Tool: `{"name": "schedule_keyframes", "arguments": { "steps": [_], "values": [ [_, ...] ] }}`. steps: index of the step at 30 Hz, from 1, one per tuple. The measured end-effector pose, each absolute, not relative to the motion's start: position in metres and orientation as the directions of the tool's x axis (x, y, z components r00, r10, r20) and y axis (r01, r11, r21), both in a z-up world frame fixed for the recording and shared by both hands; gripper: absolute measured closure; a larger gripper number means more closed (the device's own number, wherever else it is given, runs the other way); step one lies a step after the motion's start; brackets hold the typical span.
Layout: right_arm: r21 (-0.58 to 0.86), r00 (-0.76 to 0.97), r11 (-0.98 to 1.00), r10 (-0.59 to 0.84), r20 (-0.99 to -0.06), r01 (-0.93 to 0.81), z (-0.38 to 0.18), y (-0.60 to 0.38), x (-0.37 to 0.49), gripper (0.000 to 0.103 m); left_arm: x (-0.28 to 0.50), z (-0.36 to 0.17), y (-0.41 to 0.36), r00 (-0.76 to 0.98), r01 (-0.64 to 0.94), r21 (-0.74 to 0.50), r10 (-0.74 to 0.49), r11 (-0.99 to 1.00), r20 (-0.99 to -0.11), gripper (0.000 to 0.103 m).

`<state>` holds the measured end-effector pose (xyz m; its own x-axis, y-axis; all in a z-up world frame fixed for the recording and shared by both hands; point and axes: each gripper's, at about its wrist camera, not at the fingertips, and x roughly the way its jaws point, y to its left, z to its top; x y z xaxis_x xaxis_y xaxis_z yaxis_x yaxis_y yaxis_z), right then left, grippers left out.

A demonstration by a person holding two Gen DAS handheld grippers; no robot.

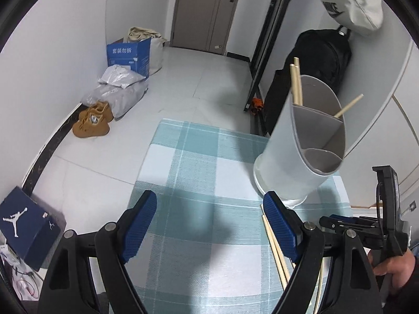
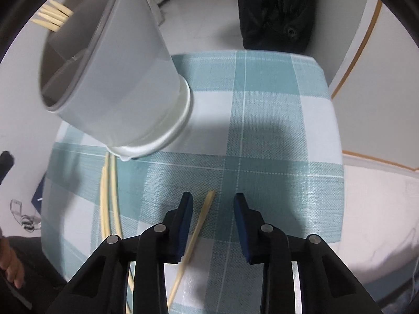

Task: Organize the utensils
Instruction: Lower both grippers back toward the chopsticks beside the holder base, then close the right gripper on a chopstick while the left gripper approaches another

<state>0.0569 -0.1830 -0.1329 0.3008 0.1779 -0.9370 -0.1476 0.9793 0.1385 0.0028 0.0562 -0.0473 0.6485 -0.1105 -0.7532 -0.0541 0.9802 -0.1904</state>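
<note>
A grey divided utensil holder (image 1: 296, 151) (image 2: 117, 78) stands on the teal checked tablecloth (image 1: 196, 157) (image 2: 275, 104). Wooden chopsticks (image 1: 297, 83) (image 2: 52, 18) stick out of its compartments. Two loose chopsticks (image 1: 275, 246) (image 2: 108, 196) lie on the cloth in front of the holder's base. A third chopstick (image 2: 201, 217) lies on the cloth between the jaws of my right gripper (image 2: 213, 197); the jaws stand narrow, with a gap on both sides, and the pads do not press it. My left gripper (image 1: 209, 198) hangs wide open over bare cloth, left of the loose pair.
The small table's edges fall away to a white tiled floor. On the floor are tan shoes (image 1: 91, 123), grey parcels (image 1: 117, 89), a blue carton (image 1: 128, 57), a dark blue shoebox (image 1: 23, 222) and a black backpack (image 1: 322, 60) (image 2: 275, 13) against the wall.
</note>
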Motion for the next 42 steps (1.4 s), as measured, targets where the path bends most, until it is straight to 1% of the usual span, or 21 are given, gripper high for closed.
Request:
{"name": "schedule_keyframes", "arguments": {
  "steps": [1,2,4,5,6,8,12,16,19,20,23,26,31,34,36,42],
  "values": [
    [0.137,0.304,0.98,0.176,-0.936,-0.147,-0.133,-0.182,0.057,0.084,0.003,-0.047,0.057,0.646,-0.059,-0.194,-0.111,0.979,-0.755,0.023],
    [0.14,0.297,0.98,0.178,-0.938,-0.143,-0.135,-0.18,0.057,0.088,0.003,-0.047,0.056,0.645,-0.062,-0.197,-0.111,0.978,-0.756,0.023],
    [0.126,0.308,0.984,0.159,-0.938,-0.123,-0.135,-0.177,0.055,0.09,0.002,-0.048,0.055,0.65,-0.088,-0.179,-0.08,0.98,-0.755,0.023],
    [0.117,0.316,0.986,0.149,-0.937,-0.118,-0.135,-0.176,0.054,0.096,0.005,-0.049,0.056,0.653,-0.095,-0.169,-0.067,0.981,-0.755,0.023],
    [0.11,0.323,0.987,0.142,-0.936,-0.116,-0.136,-0.176,0.052,0.096,0.005,-0.051,0.054,0.649,-0.094,-0.164,-0.065,0.982,-0.758,0.023],
    [0.131,0.34,0.986,0.158,-0.927,-0.101,-0.136,-0.18,0.049,0.099,0.006,-0.056,0.051,0.63,-0.086,-0.161,-0.072,0.983,-0.773,0.023],
    [0.222,0.382,0.974,0.225,-0.896,-0.053,-0.132,-0.199,0.042,0.099,0.006,-0.066,0.04,0.584,-0.055,-0.158,-0.097,0.986,-0.806,0.023],
    [0.356,0.423,0.935,0.322,-0.847,0.002,-0.125,-0.22,0.035,0.099,0.007,-0.074,0.022,0.521,0.008,-0.176,-0.154,0.984,-0.839,0.023],
    [0.481,0.467,0.876,0.41,-0.784,0.038,-0.115,-0.235,0.033,0.099,0.009,-0.082,0.01,0.461,0.041,-0.192,-0.189,0.981,-0.867,0.023],
    [0.537,0.49,0.842,0.446,-0.749,0.055,-0.112,-0.244,0.03,0.099,0.01,-0.086,0.005,0.44,0.047,-0.193,-0.194,0.98,-0.877,0.023],
    [0.632,0.53,0.768,0.496,-0.688,0.102,-0.104,-0.258,0.035,0.099,0.01,-0.094,-0.009,0.402,0.069,-0.176,-0.188,0.982,-0.896,0.023],
    [0.688,0.554,0.711,0.518,-0.651,0.144,-0.102,-0.266,0.027,0.099,0.01,-0.099,-0.022,0.375,0.1,-0.13,-0.159,0.986,-0.913,0.023],
    [0.755,0.6,0.627,0.533,-0.597,0.193,-0.097,-0.284,0.016,0.099,0.011,-0.109,-0.031,0.326,0.11,-0.038,-0.072,0.993,-0.943,0.023],
    [0.759,0.626,0.626,0.523,-0.579,0.18,-0.092,-0.29,0.014,0.099,0.01,-0.112,-0.024,0.303,0.069,-0.029,-0.048,0.997,-0.952,0.023],
    [0.753,0.643,0.639,0.511,-0.571,0.161,-0.087,-0.292,0.015,0.099,0.008,-0.114,-0.02,0.298,0.046,-0.054,-0.065,0.997,-0.952,0.023],
    [0.723,0.688,0.682,0.471,-0.551,0.112,-0.069,-0.294,0.005,0.099,0.009,-0.115,-0.024,0.306,0.045,-0.038,-0.05,0.998,-0.951,0.023]
  ]
}}
